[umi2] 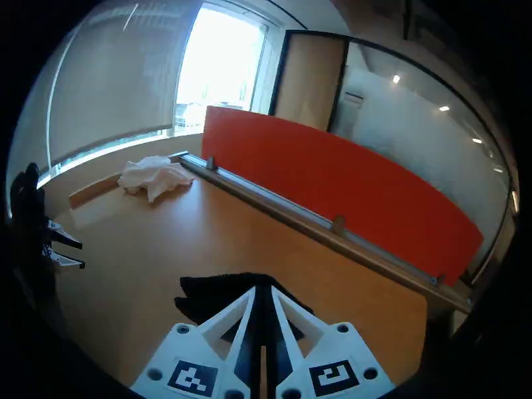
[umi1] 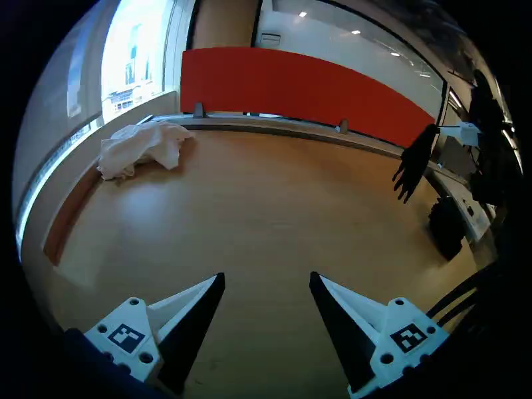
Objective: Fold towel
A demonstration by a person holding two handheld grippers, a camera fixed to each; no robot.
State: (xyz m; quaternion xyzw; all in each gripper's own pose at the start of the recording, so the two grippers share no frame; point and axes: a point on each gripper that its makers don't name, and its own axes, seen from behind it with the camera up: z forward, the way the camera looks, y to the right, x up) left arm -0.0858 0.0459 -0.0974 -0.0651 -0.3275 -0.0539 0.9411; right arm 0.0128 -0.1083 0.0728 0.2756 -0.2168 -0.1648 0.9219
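Left gripper view: your left gripper [umi1: 266, 286] gapes wide over the wooden desk [umi1: 266, 213], holding nothing. The white towel [umi1: 143, 147] lies crumpled in the far corner by the window. Right gripper view: your right gripper [umi2: 263, 291] is pinched closed on a black cloth [umi2: 206, 296].
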